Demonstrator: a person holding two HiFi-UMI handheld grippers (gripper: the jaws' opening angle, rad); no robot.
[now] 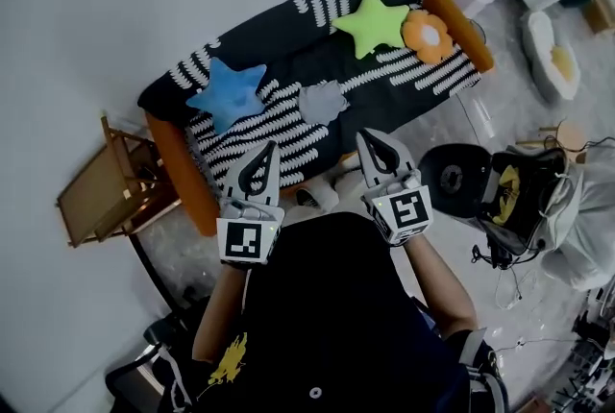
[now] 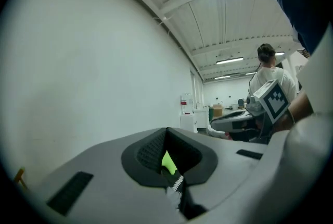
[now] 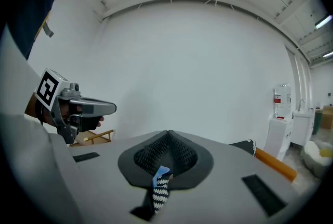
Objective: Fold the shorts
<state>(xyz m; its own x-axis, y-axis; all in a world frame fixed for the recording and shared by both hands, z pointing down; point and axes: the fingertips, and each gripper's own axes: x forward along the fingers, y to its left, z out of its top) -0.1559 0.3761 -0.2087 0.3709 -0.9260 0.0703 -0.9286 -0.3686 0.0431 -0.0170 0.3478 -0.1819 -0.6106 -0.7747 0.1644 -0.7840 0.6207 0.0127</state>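
Sofa (image 1: 181, 173) front — behind left gripper (image 1: 267, 152) and right gripper (image 1: 370, 138) (bystander (image 1: 588, 230) edge-cropped)

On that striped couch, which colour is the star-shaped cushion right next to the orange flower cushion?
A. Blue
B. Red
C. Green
C: the green star cushion lies right beside the orange flower cushion at one end of the striped couch, while the blue star cushion lies toward the other end.
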